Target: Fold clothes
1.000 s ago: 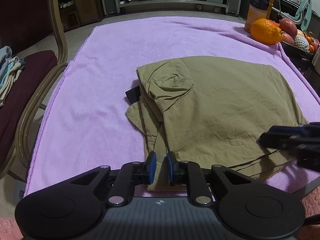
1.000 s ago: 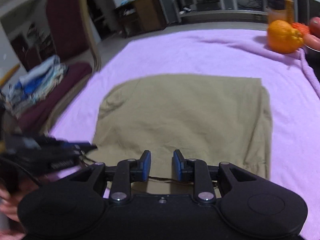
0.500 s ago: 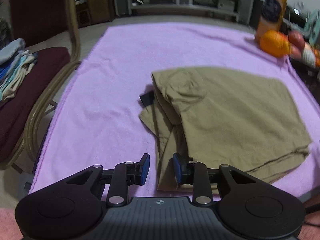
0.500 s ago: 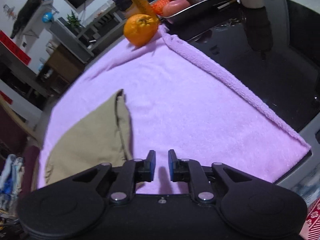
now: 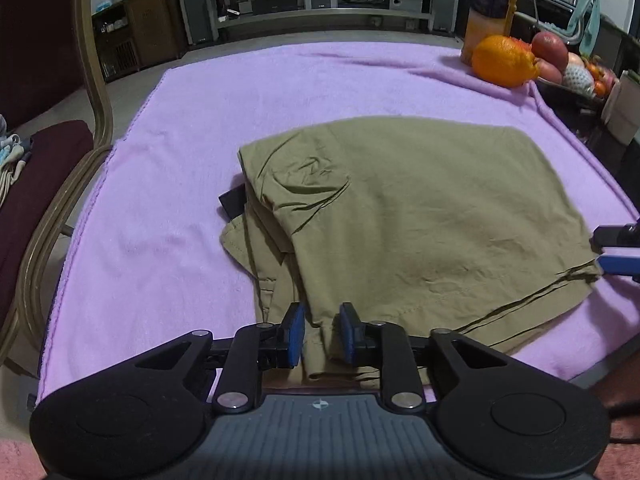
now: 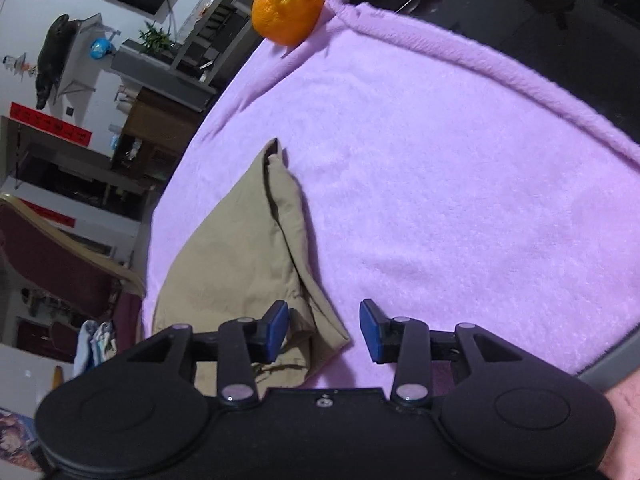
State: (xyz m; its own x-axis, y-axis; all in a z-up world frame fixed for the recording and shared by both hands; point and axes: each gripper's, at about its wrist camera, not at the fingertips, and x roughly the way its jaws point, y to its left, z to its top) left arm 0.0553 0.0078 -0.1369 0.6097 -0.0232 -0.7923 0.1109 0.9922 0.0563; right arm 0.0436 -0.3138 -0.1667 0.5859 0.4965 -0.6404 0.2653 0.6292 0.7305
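Note:
A folded khaki garment (image 5: pixel 420 208) lies on a purple towel (image 5: pixel 168 208) that covers the table. My left gripper (image 5: pixel 320 334) is open, its blue pads on either side of the garment's near left hem. My right gripper (image 6: pixel 324 332) is open wide at the garment's right corner (image 6: pixel 320 336), which lies between its fingers; it is rolled sideways. The garment also shows in the right wrist view (image 6: pixel 240 248). The right gripper's fingertips (image 5: pixel 616 264) show at the far right of the left wrist view, beside the garment's corner.
An orange (image 5: pixel 502 60), a juice bottle (image 5: pixel 492 4) and a tray of fruit (image 5: pixel 568 64) stand at the far right of the table. A dark red chair (image 5: pixel 44 184) with stacked clothes (image 5: pixel 10 156) is on the left. The bare black tabletop (image 6: pixel 560 20) lies right of the towel.
My right gripper has opened wide and come to the garment's right corner. My left gripper has opened a little and moved right to straddle the near hem.

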